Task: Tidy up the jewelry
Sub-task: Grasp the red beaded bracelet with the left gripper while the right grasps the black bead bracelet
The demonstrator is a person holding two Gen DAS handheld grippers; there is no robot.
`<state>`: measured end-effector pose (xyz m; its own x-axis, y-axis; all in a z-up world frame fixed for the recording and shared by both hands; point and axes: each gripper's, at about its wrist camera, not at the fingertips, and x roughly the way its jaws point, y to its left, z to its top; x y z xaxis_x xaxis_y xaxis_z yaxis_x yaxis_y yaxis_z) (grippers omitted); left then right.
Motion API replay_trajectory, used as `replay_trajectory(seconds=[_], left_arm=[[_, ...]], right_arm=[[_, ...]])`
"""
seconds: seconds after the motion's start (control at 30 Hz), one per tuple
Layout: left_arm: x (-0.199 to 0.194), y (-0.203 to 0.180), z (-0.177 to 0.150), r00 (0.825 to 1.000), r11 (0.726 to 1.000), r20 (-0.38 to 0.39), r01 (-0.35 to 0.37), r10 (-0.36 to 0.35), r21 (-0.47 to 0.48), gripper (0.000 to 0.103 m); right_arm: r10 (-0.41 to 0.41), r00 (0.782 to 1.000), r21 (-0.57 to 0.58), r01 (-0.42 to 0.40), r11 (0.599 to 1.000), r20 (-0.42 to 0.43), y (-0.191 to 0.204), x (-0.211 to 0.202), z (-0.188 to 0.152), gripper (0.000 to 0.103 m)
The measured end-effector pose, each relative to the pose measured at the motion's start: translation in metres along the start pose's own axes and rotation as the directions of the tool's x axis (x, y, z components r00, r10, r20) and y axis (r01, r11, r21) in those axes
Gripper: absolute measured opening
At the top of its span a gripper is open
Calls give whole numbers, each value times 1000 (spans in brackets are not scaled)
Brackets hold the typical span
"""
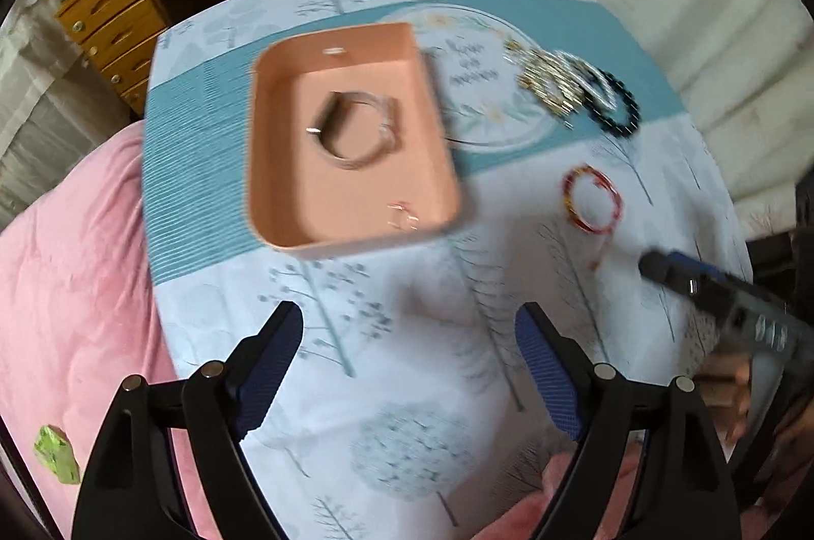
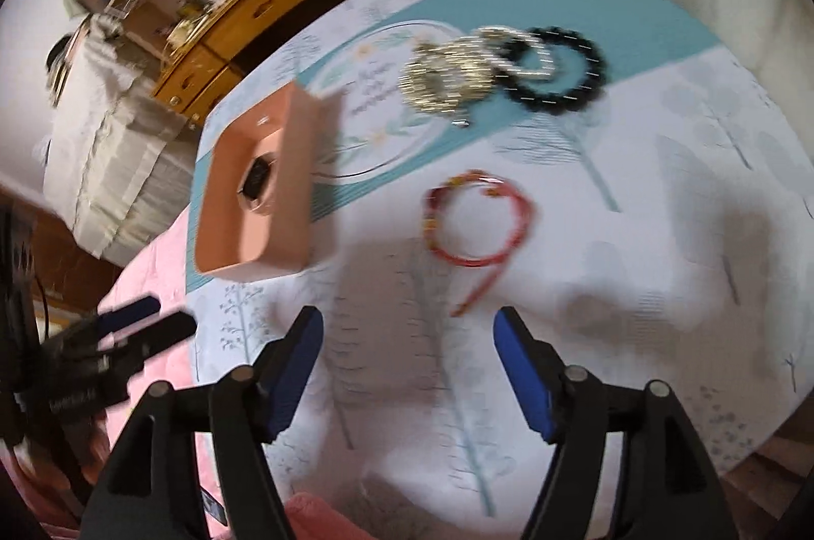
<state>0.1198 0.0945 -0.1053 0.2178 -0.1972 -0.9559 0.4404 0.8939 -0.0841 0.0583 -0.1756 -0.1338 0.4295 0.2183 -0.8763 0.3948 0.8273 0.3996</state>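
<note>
Peach tray [image 1: 285,163] holds a bracelet [image 1: 356,130]; printed tabletop [image 1: 407,336] writing blurs unreadable; both hand-held grippers, left [image 1: 409,362] and right [image 2: 407,367], gape empty.

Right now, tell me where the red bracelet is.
The red bracelet lies flat on the tree-print tablecloth, just ahead of the open right gripper, right of the peach tray and nearer than the gold and black bracelets.
</note>
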Motion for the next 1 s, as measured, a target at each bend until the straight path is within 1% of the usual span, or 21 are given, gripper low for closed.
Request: replay_trajectory(seconds=[0.1, 0.2, 0.27, 0.33, 0.43, 0.57, 0.67, 0.77, 0.9, 1.0], left_arm=[[0, -22, -2, 1000, 999, -27, 2, -1, 38, 84], [7, -45, -2, 994, 998, -91, 54, -52, 23, 84], [11, -57, -1, 993, 999, -107, 53, -51, 11, 84], [14, -73, 1, 993, 999, -112, 44, -42, 23, 88], [17, -94, 9, 995, 999, -96, 33, -30, 36, 90], [29, -114, 21, 996, 999, -91, 22, -19, 34, 91], [43, -127, 28, 995, 999, -97, 36, -35, 5, 91], [59, -136, 33, 995, 998, -88, 46, -49, -33, 91], [79, -143, 42, 998, 996, -55, 25, -30, -84, 91], [87, -149, 49, 1000, 996, 9, -20, 20, -87, 91]], right_arm=[[-21, 1000, 46, 22, 999, -23, -25, -5, 12, 71], [-37, 999, 72, 39, 997, -30, -47, -12, 26, 71], [-52, 998, 82, 55, 995, -40, -60, -15, 36, 71], [-55, 997, 88, 59, 994, -53, -70, -16, 43, 71], [-67, 995, 86, 74, 994, -80, -85, -15, 57, 71], [-96, 989, 44, 101, 994, -110, -100, -12, 73, 71], [-107, 986, -11, 107, 994, -128, -106, -10, 83, 71], [-115, 984, -76, 105, 992, -137, -110, -7, 94, 71], [-107, 987, -149, 89, 985, -118, -114, -5, 114, 70], [-105, 991, -189, 88, 978, -85, -115, -2, 128, 65]])
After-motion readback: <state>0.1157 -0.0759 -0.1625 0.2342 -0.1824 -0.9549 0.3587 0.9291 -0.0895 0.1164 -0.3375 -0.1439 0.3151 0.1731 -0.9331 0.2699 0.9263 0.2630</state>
